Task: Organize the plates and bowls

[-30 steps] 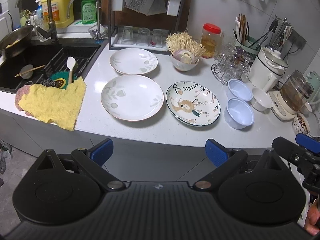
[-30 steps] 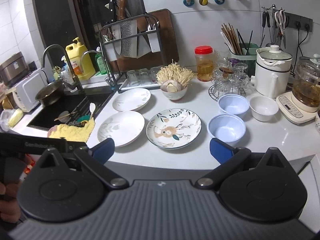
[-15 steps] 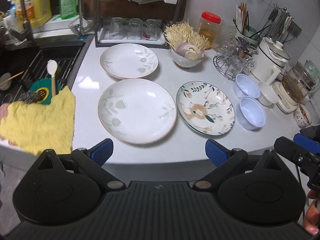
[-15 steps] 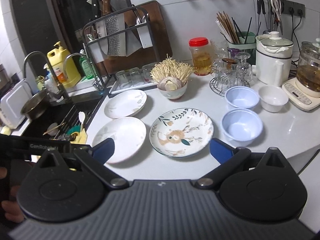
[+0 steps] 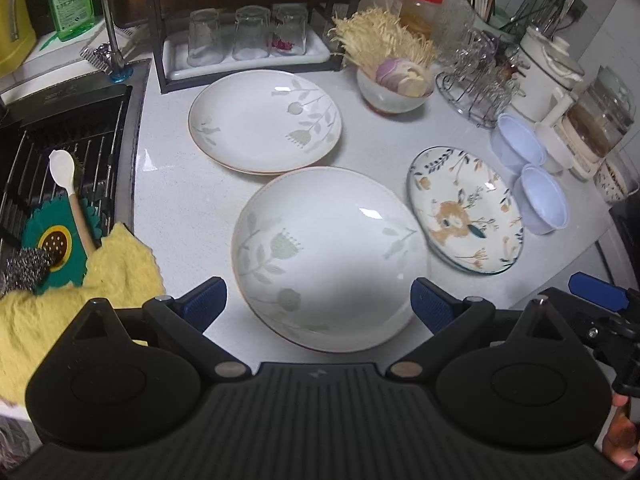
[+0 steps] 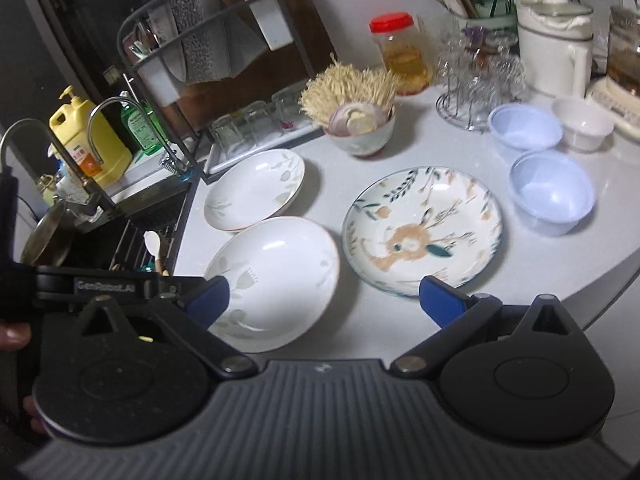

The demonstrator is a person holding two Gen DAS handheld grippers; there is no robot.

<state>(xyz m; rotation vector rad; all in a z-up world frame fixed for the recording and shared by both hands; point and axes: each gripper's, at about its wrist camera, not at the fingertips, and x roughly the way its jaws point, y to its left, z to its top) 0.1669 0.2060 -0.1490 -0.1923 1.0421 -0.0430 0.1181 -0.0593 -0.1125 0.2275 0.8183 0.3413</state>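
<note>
Three round glazed plates lie on the speckled white counter (image 5: 176,184): two white leaf-print plates, near (image 5: 328,258) and far (image 5: 265,120), and one deer-print plate (image 5: 466,210) to the right. Two pale blue bowls (image 6: 552,192) and one white bowl (image 6: 583,128) stand far right. The left gripper (image 5: 318,304) is spread wide and empty, the near white plate lying between its blue pads. The right gripper (image 6: 324,300) is likewise wide and empty, just short of the near plates.
</note>
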